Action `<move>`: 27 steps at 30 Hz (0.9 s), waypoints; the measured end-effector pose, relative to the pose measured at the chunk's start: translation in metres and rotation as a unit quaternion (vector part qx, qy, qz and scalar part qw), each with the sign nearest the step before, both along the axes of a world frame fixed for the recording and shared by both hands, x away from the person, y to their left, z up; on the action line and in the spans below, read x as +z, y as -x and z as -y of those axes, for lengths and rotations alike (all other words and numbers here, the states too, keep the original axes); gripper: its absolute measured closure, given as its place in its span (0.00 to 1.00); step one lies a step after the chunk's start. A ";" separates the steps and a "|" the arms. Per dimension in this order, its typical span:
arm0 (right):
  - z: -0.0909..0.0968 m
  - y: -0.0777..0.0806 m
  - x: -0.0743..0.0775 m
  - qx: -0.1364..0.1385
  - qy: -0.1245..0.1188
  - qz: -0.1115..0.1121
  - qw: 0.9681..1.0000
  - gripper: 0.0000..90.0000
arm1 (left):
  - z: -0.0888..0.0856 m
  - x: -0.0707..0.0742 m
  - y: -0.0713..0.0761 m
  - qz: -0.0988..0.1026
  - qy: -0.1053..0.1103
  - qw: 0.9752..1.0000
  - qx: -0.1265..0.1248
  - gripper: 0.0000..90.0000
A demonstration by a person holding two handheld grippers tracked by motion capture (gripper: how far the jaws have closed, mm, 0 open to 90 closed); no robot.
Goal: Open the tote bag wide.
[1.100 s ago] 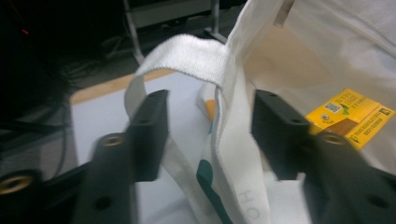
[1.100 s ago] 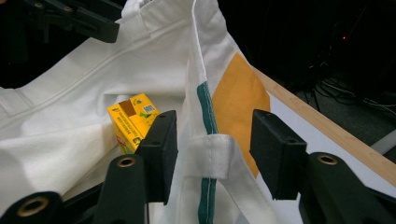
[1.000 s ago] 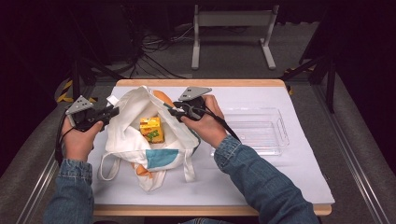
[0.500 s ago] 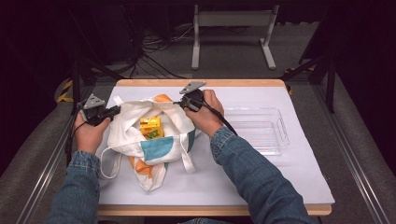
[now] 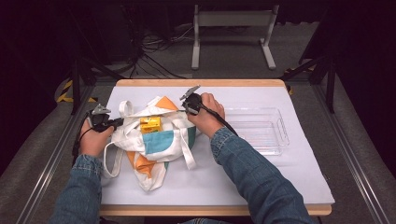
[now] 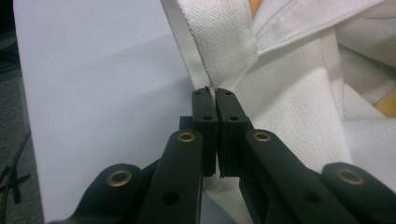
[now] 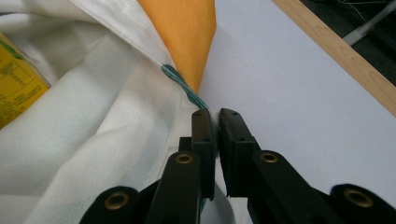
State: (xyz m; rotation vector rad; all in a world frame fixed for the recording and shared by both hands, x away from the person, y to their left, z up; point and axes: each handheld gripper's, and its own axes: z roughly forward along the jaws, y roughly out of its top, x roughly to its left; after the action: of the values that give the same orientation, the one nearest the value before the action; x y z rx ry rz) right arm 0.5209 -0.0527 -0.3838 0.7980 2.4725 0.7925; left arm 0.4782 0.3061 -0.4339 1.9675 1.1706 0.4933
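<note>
Now left tongs (image 6: 212, 100) pinching tote bag (image 5: 154, 140) rim, right tongs (image 7: 215, 116) likewise

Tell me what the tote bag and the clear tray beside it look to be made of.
The tote bag looks like woven cotton canvas, matte: a coarse weave shows in both gripper views, with orange and teal panels. The tray seems clear, glossy rigid plastic: the white table cover shows through it and its rim catches light.

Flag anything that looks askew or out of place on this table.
Nothing is spilled or damaged. The tote bag lies rumpled, its mouth pinched by the left gripper and right gripper, a yellow carton inside.
</note>
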 end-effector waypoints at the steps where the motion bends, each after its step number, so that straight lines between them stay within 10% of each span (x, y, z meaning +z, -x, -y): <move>1: 0.001 0.001 0.001 0.000 -0.005 0.000 1.000 0.94 | -0.001 0.003 0.002 0.005 0.003 1.000 0.004 0.96; 14: 0.016 0.031 0.036 0.023 -0.113 0.040 0.993 0.72 | -0.010 0.042 0.038 0.077 0.053 0.996 0.005 0.61; 22: 0.029 0.060 0.055 0.067 -0.194 0.036 0.978 0.71 | -0.003 0.063 0.063 0.085 0.063 0.994 -0.016 0.61; 27: 0.032 0.088 0.060 0.124 -0.252 0.031 0.959 0.71 | -0.002 0.070 0.075 0.080 0.073 0.994 -0.027 0.59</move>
State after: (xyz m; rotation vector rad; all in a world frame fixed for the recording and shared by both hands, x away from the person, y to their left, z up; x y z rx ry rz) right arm 0.4333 -0.0844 -0.3235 0.6108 2.3669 1.5545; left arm 0.4031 0.3082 -0.3644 1.7957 1.0213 0.5123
